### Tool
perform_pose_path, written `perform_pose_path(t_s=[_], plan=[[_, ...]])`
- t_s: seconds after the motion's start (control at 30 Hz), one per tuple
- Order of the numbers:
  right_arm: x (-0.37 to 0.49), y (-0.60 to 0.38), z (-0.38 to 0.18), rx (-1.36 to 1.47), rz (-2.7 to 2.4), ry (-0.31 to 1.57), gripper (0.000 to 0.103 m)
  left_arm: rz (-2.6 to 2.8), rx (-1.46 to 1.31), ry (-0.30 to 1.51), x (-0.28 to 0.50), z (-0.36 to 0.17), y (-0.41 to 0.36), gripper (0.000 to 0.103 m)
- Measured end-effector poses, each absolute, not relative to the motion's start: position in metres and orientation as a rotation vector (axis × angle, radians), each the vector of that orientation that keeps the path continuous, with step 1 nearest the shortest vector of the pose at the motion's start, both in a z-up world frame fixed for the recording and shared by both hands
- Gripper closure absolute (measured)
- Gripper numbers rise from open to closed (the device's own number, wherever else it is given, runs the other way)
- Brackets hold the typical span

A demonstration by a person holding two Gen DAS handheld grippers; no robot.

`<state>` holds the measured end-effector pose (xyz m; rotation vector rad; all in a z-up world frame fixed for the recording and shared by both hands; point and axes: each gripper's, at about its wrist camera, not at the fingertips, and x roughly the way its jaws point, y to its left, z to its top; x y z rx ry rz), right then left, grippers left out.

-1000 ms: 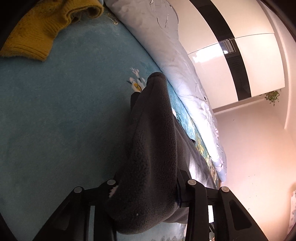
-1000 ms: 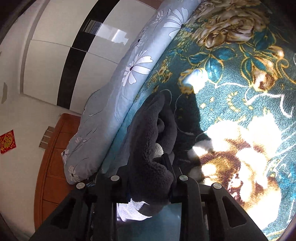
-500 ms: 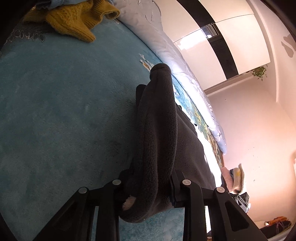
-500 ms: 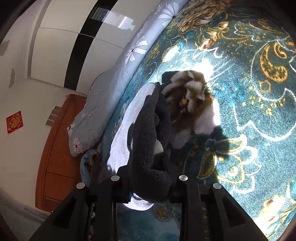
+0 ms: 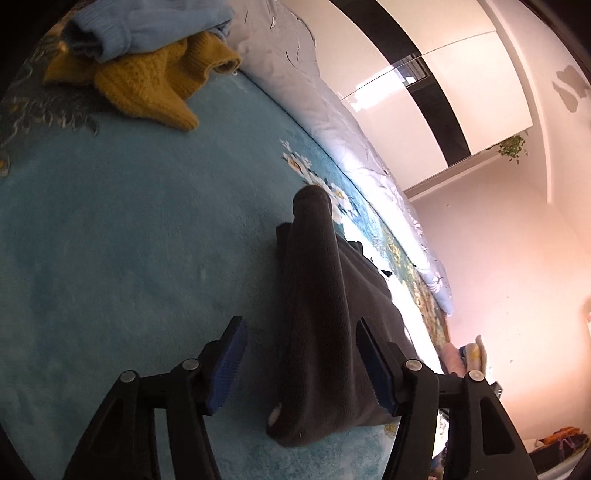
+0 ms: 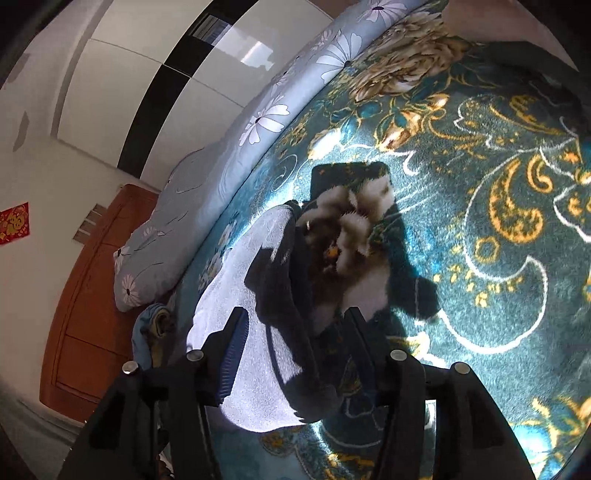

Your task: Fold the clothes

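Note:
A dark grey fleece garment (image 5: 317,317) lies on the teal bed blanket (image 5: 129,240), one ridge of it standing up between the fingers of my left gripper (image 5: 299,363). That gripper is open, and only its right pad (image 5: 373,365) touches the cloth. In the right wrist view the same garment (image 6: 284,306) shows its dark outside and a sunlit pale side (image 6: 243,354), resting on the flowered blanket (image 6: 498,240). My right gripper (image 6: 295,336) is open around the bunched dark edge, its pads apart from it.
A mustard knit sweater (image 5: 155,81) and a light blue garment (image 5: 147,26) lie at the far end of the bed. A pale floral quilt roll (image 6: 258,122) runs along the bed's edge by a white-and-black wardrobe (image 5: 424,85). A wooden headboard (image 6: 92,295) is at the left.
Both grippers were shut on the fleece garment and have opened. The garment has been lowered and now rests on the blanket.

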<state>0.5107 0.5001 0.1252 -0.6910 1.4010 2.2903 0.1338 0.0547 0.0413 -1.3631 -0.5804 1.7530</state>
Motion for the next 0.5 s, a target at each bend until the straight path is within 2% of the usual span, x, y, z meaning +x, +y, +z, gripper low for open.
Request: perform_pose_path(t_s=[0.1,0.33,0.5], plan=[[0.482,0.517,0.131,-0.772,2.337,1.325,0.045,1.714,-1.401,-0.521,0.109,0.041,0.078,0.037],[0.407,0.554,0.115,-1.034,2.366,1.290,0.045,1.623,-1.485,-0.389,0.059,0.037,0.129,0.036],[0.384,0.577,0.091,-1.101,2.336,1.464,0.045,1.565,-1.509,-0.325,0.047,0.026,0.162,0.036]])
